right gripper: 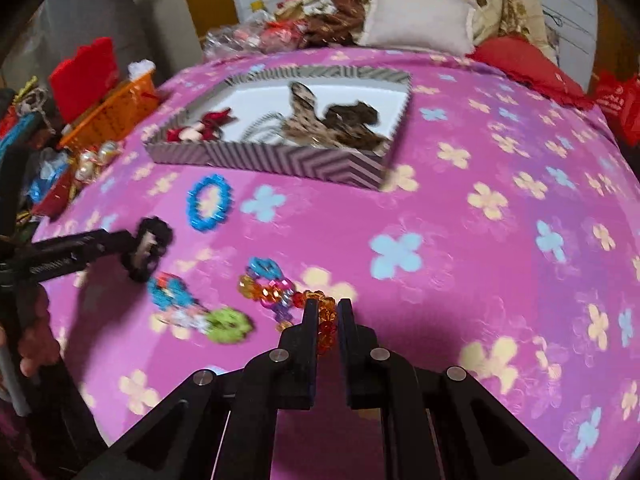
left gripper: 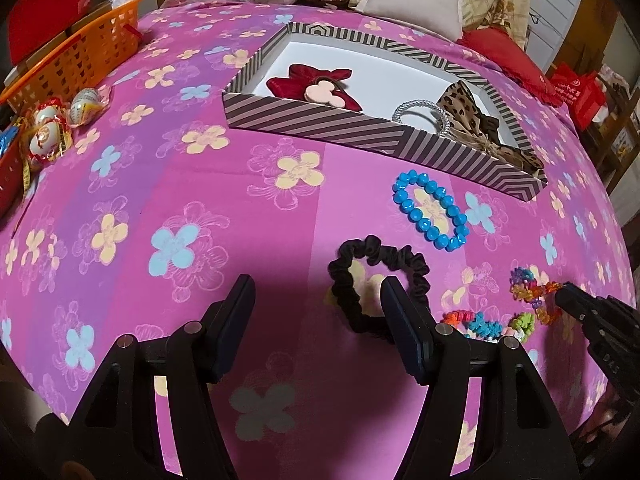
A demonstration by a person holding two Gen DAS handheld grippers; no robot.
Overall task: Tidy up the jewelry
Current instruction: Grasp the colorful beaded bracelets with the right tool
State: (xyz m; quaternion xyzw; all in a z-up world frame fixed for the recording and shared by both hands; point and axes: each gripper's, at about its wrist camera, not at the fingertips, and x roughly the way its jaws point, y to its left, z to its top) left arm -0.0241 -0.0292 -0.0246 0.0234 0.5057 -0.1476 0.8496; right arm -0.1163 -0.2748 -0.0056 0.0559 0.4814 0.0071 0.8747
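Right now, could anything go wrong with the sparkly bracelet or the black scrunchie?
Maybe. The right gripper pinches only the orange end of the multicolor bead bracelet, so the rest may dangle and snag the crochet flower piece lying close by. The left gripper is open with one finger over the black scrunchie, so closing might catch just an edge, or bunch the bedsheet.

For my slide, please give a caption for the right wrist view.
Right gripper shut on multicolored bead bracelet, striped box beyond.
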